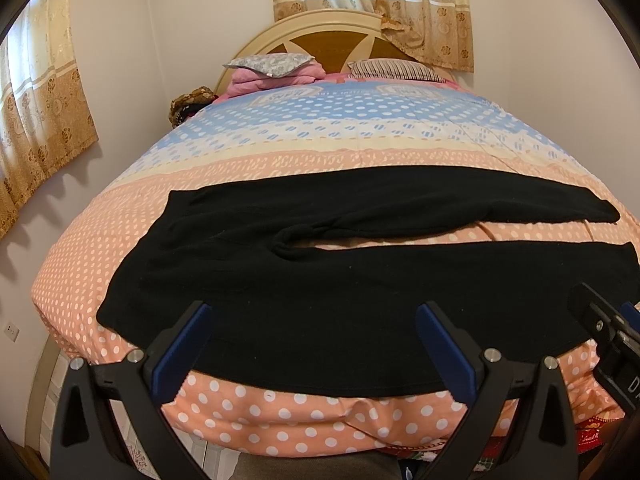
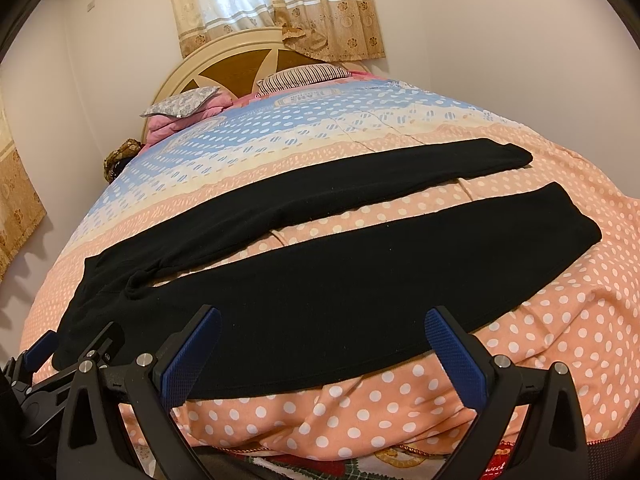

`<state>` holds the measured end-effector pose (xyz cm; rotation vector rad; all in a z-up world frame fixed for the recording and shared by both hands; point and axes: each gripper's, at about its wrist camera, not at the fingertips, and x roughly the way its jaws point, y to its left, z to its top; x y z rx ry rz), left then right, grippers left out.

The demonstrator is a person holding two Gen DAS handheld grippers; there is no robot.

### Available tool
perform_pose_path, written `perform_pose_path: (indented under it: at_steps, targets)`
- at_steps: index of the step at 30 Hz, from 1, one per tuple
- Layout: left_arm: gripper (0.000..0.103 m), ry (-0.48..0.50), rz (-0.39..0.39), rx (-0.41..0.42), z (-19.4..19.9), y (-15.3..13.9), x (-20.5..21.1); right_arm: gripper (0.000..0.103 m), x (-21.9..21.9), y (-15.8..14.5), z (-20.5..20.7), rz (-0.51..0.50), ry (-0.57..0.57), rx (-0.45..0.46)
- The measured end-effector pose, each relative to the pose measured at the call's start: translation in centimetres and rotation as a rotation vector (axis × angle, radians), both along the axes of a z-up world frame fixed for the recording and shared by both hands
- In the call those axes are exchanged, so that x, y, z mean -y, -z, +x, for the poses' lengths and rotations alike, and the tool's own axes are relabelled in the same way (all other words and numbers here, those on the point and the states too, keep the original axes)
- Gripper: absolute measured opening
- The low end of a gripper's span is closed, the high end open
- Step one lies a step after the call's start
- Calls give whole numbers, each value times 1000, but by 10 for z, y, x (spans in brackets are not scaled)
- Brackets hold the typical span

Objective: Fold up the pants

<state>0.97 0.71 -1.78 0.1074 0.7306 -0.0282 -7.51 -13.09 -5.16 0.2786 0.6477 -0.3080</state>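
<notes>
Black pants, one pair, spread flat on the polka-dot bed with the long axis running crosswise to both tools: waistband toward the left, two legs stretching right with a strip of quilt showing between them. Left tool and right tool both stand wide and empty over the near leg's front edge. The left sits nearer the waist and the right nearer the cuffs (likely an early stage, no fold made yet).

1 pants, 2 pillows, 2 curtains
</notes>
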Motion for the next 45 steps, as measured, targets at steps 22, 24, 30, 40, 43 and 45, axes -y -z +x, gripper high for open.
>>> perform_pose_path:
  at_steps: [22, 24, 30, 40, 43, 45]
  targets:
    - [103, -46, 13, -37, 30, 10, -33, 102, 7, 9, 11, 39, -7, -69]
    - [103, -84, 25, -35, 43, 9, -51, 102, 11, 11, 15, 40, -3, -88]
    - [103, -183, 11, -54, 95, 10, -124, 102, 17, 15, 38, 25, -52, -52]
    - [79, -137, -110, -199, 213, 36, -198, 102, 11, 15, 99, 66, -146, -83]
    - [70, -115, -158, -235, 242, 46, -207, 102, 4, 13, 119, 72, -178, -88]
    - [69, -118, -173, -249, 259, 52, -213, 102, -2, 11, 127, 88, -195, -84]
